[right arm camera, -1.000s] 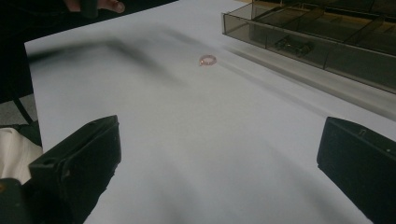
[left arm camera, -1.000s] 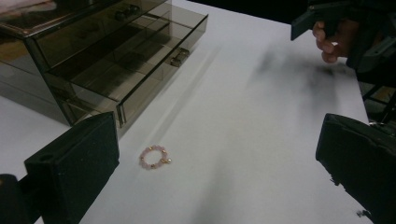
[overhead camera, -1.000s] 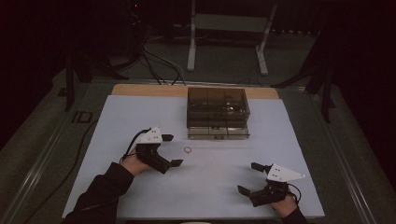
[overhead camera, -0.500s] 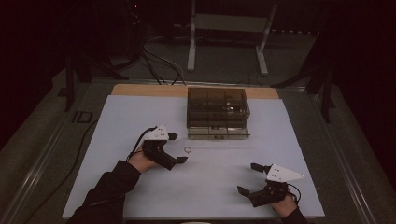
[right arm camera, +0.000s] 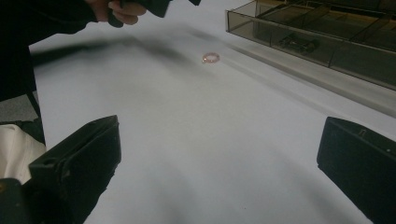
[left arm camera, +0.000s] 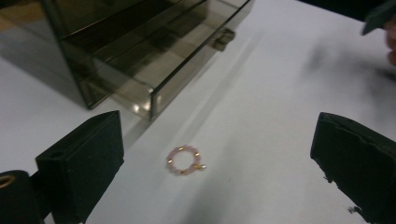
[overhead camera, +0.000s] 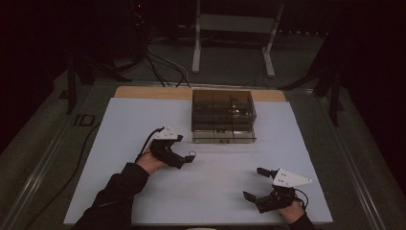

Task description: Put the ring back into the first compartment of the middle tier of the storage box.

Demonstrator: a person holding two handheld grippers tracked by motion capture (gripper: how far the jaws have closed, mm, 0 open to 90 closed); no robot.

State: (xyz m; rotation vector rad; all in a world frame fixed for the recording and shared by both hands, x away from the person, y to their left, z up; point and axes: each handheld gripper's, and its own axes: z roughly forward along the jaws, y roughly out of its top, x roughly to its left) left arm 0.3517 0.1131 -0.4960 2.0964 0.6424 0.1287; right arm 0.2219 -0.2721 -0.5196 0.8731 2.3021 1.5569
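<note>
High view puts your left tool [overhead camera: 187, 158] just beside the small bead ring [overhead camera: 192, 154], which lies flat on the white counter [overhead camera: 119, 143], a little to the near side of the smoky plastic drawer box [overhead camera: 223, 115]. Left gripper view shows the relation that matters for the next move: the ring [left arm camera: 185, 160] lies straight ahead of the tool, between the lines of the two jaws but a bit nearer to the left one, and nothing touches it yet. The ring is round, so it has no real long axis; only a tiny gold charm sticks out on one side.

Your left tool stands wide apart and holds nothing. I judge that you need only to go forward and down, and then close on the ring; because it is thin and flat on the sheet, the jaws could slide over it.

Your right tool [overhead camera: 262, 184] rests on the near right part of the counter, well apart from the ring [right arm camera: 210, 57], also spread wide and empty. So the left hand is clearly the nearer one.

The bottom drawer [left arm camera: 154, 65] seems to be pulled out slightly.
</note>
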